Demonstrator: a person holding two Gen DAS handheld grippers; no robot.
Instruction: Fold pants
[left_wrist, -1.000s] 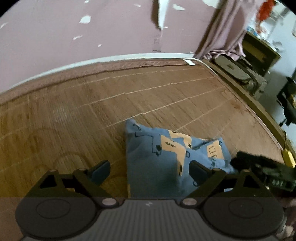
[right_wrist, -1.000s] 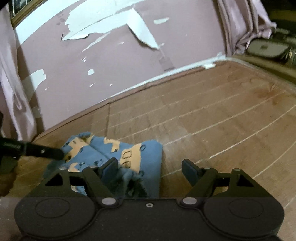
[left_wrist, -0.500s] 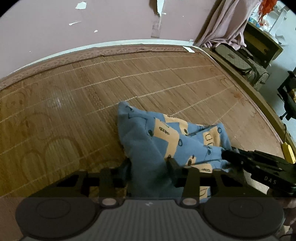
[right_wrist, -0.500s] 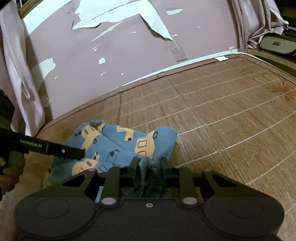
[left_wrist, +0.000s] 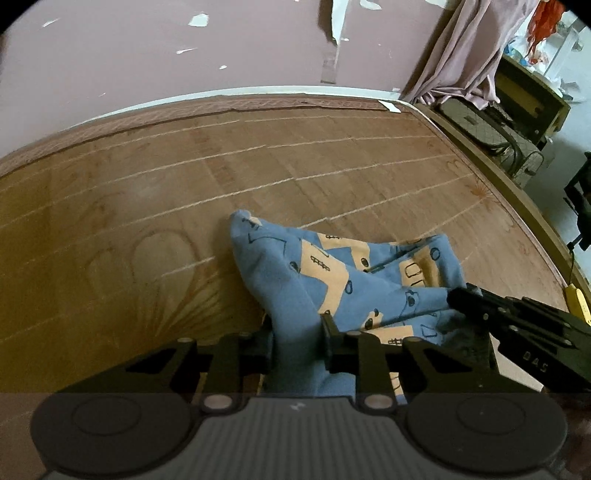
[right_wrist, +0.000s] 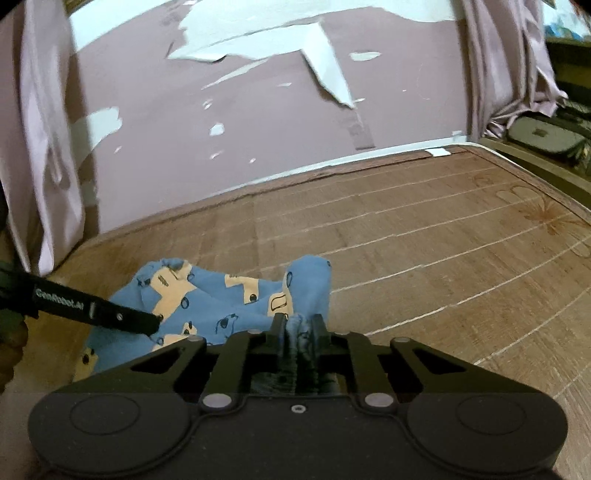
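Blue pants (left_wrist: 332, 280) with orange vehicle prints lie bunched on a woven bamboo mat (left_wrist: 147, 206). My left gripper (left_wrist: 297, 338) pinches a fold of the blue cloth at its near edge, its jaws still closing. In the right wrist view the same pants (right_wrist: 221, 299) sit at lower left, and my right gripper (right_wrist: 297, 326) squeezes a dark gathered edge of them, its jaws also closing. Each gripper shows in the other's view: the right one (left_wrist: 517, 325) at the pants' right side, the left one (right_wrist: 92, 310) at their left side.
A mauve wall (right_wrist: 258, 110) with peeling paint runs behind the mat. A pink curtain (left_wrist: 461, 55) and cluttered bags and furniture (left_wrist: 517, 103) stand beyond the mat's right edge. Another curtain (right_wrist: 44, 129) hangs at the left. A yellow object (left_wrist: 576, 302) lies at the right edge.
Both grippers went from open around the pants' edges to closed on the cloth. The pants now rise in a bunched ridge, pulled toward me.
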